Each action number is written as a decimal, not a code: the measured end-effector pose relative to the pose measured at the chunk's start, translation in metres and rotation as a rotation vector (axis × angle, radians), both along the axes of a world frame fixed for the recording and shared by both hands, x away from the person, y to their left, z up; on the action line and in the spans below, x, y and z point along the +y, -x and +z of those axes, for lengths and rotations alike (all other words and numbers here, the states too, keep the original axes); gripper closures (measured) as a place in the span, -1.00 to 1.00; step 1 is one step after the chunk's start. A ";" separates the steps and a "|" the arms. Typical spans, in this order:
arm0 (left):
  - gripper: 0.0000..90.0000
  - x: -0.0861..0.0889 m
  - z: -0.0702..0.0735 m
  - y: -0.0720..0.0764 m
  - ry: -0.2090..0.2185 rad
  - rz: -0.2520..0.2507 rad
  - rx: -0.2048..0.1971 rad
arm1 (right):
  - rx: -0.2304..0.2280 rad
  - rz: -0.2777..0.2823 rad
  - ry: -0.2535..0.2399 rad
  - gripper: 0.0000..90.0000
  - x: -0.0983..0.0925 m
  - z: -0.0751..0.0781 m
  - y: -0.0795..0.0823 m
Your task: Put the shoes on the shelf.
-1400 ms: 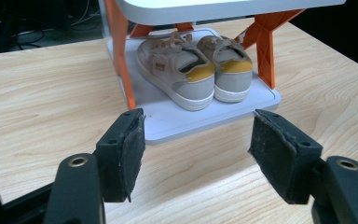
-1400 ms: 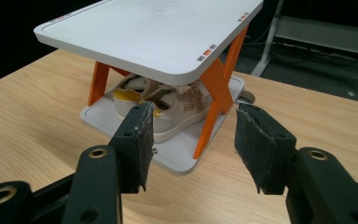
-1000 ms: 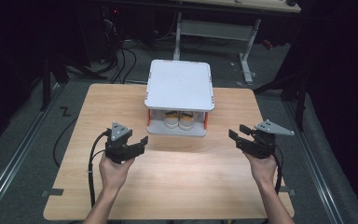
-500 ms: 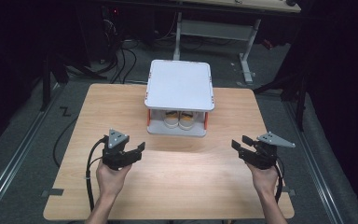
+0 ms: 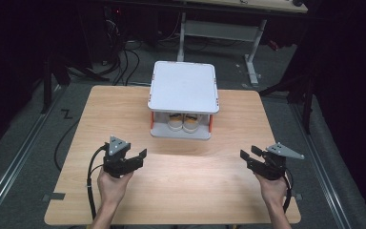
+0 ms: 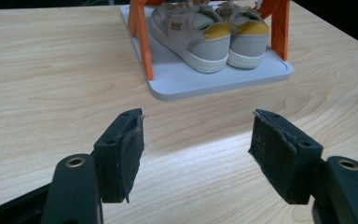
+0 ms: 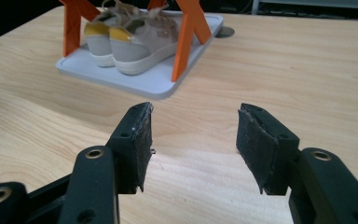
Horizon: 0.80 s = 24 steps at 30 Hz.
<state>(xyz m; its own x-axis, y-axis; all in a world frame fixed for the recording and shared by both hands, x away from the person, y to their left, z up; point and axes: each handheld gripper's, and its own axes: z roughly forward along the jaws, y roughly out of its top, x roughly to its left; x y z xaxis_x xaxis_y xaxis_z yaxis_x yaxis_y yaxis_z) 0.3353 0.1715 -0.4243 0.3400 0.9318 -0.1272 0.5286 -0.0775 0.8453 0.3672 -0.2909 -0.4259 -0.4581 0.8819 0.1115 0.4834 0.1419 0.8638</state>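
Status: pair of grey sneakers sitting untouched on the rack; no grasp is under way yet.

The pair of grey suede sneakers with yellow heel tabs (image 5: 183,123) is standing side by side, heels toward the person, on the lower shelf of the small white two-tier rack with orange posts (image 5: 183,86), at the far middle of the light wooden table (image 5: 181,186). The left gripper (image 5: 139,155) and right gripper (image 5: 244,155) are hovering near the front edge, well apart from the rack, jaws spread and holding nothing. Judged stage: approach, pickup and placement are all remaining.
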 end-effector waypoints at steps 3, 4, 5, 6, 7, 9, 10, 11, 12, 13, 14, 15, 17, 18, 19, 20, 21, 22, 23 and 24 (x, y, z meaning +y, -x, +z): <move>-0.23 0.002 -0.008 0.001 0.001 0.010 0.021 | 0.017 -0.014 0.002 0.00 -0.005 -0.009 0.002; -0.22 0.002 -0.008 0.001 0.001 0.010 0.021 | 0.017 -0.014 0.002 0.00 -0.005 -0.009 0.002; -0.22 0.003 -0.010 0.001 0.002 0.011 0.031 | 0.027 -0.023 0.005 0.00 -0.007 -0.014 0.003; -0.22 0.003 -0.012 0.002 0.003 0.011 0.036 | 0.027 -0.023 0.005 0.00 -0.007 -0.014 0.003; -0.22 0.003 -0.014 0.002 0.004 0.012 0.041 | 0.030 -0.025 0.006 0.00 -0.007 -0.016 0.003; -0.22 0.003 -0.019 0.002 -0.004 0.014 0.050 | 0.046 -0.037 0.010 0.00 -0.010 -0.024 0.005; -0.22 0.003 -0.019 0.002 -0.004 0.014 0.050 | 0.046 -0.037 0.010 0.00 -0.010 -0.024 0.005; -0.22 0.003 -0.022 0.003 -0.002 0.016 0.056 | 0.049 -0.041 0.009 0.00 -0.010 -0.026 0.005; -0.22 0.003 -0.023 0.003 0.001 0.018 0.059 | 0.061 -0.049 0.009 0.00 -0.012 -0.031 0.006; -0.22 0.003 -0.027 0.002 -0.001 0.019 0.067 | 0.064 -0.053 0.011 0.00 -0.013 -0.033 0.006; -0.22 0.003 -0.027 0.002 -0.001 0.019 0.067 | 0.064 -0.053 0.011 0.00 -0.013 -0.033 0.006; -0.22 0.004 -0.031 0.002 -0.010 0.024 0.078 | 0.073 -0.058 0.017 0.00 -0.014 -0.037 0.007; -0.22 0.004 -0.035 0.001 -0.013 0.029 0.087 | 0.079 -0.063 0.021 0.00 -0.015 -0.040 0.007; -0.22 0.004 -0.035 0.001 -0.013 0.029 0.087 | 0.079 -0.063 0.021 0.00 -0.015 -0.040 0.007; -0.22 0.005 -0.039 0.000 -0.020 0.031 0.099 | 0.085 -0.075 0.028 0.02 -0.016 -0.042 0.007; -0.22 0.005 -0.041 0.000 -0.020 0.033 0.105 | 0.083 -0.077 0.032 0.03 -0.016 -0.043 0.006; -0.22 0.005 -0.044 -0.002 -0.023 0.037 0.113 | 0.084 -0.080 0.033 0.03 -0.017 -0.044 0.006; -0.22 0.005 -0.044 -0.002 -0.023 0.037 0.113 | 0.084 -0.080 0.033 0.03 -0.017 -0.044 0.006; -0.22 0.005 -0.047 -0.003 -0.036 0.036 0.121 | 0.092 -0.092 0.042 0.04 -0.018 -0.047 0.006; -0.22 0.005 -0.047 -0.003 -0.036 0.036 0.121 | 0.094 -0.093 0.047 0.05 -0.018 -0.048 0.005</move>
<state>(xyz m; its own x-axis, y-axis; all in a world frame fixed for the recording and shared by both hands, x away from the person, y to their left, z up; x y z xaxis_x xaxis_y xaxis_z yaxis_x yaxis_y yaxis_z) 0.3384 0.1769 -0.4715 0.2904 0.9477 -0.1320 0.6298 -0.0854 0.7721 0.3622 -0.3093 -0.4736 -0.3637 0.9252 0.1079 0.5752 0.1319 0.8073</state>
